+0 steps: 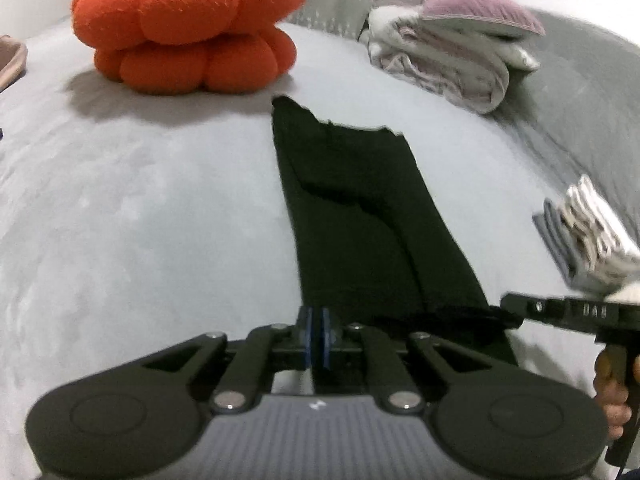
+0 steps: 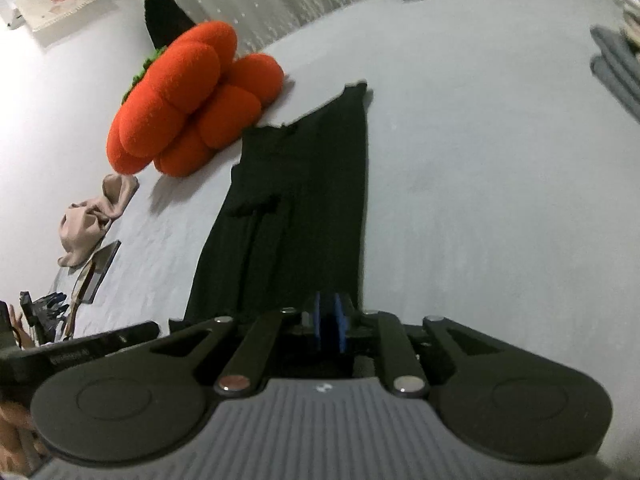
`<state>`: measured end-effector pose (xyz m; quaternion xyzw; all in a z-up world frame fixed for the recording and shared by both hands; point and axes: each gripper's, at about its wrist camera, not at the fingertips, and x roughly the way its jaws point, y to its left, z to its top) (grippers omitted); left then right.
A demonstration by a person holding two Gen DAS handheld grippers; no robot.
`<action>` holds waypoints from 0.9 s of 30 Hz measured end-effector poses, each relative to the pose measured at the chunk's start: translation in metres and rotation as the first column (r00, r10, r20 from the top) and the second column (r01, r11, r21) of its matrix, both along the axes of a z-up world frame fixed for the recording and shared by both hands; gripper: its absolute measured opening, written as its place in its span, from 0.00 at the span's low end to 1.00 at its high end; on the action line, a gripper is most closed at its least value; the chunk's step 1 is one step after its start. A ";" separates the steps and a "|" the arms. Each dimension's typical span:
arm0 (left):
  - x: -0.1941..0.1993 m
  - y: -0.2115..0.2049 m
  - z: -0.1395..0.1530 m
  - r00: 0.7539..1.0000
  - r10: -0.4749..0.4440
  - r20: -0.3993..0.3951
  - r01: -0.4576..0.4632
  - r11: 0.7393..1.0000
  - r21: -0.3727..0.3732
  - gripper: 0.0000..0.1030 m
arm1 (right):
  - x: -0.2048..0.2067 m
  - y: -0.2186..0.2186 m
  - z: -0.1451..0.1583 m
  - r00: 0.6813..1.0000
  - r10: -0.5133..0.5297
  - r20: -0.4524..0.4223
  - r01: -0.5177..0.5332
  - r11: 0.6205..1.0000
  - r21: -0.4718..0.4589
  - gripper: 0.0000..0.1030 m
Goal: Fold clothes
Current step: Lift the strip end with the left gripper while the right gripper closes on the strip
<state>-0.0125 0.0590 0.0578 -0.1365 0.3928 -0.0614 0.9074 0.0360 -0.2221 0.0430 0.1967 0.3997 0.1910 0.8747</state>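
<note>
A long black garment [image 1: 360, 216] lies stretched lengthwise on a grey bedspread [image 1: 140, 200], its far end near an orange pumpkin-shaped cushion [image 1: 188, 24]. The left gripper [image 1: 319, 338] sits at the garment's near left corner, its blue pads a narrow slit apart; the right gripper [image 2: 331, 322] sits at the near right edge, slightly parted. Whether either pinches cloth cannot be told. Folded laundry [image 1: 456, 52] is stacked beyond.
</note>
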 end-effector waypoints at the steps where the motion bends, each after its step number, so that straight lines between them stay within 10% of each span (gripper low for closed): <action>1: 0.001 0.002 0.002 1.000 0.009 0.004 -0.009 1.000 -0.001 0.08 | 0.000 -0.003 0.002 1.000 0.003 0.008 -0.003 1.000 -0.011 0.22; 14: 0.002 -0.030 -0.010 0.985 -0.168 0.030 0.163 0.980 0.109 0.24 | -0.001 0.024 0.003 0.972 0.202 0.122 -0.168 0.955 -0.243 0.30; 23: 0.007 -0.052 -0.021 0.980 -0.193 0.043 0.174 0.947 0.271 0.04 | 0.002 0.040 -0.011 0.963 0.238 0.124 -0.190 0.931 -0.313 0.30; 27: 0.002 -0.051 -0.017 0.978 -0.197 0.070 0.170 0.944 0.282 0.03 | 0.001 0.042 -0.009 0.961 0.237 0.143 -0.182 0.931 -0.316 0.06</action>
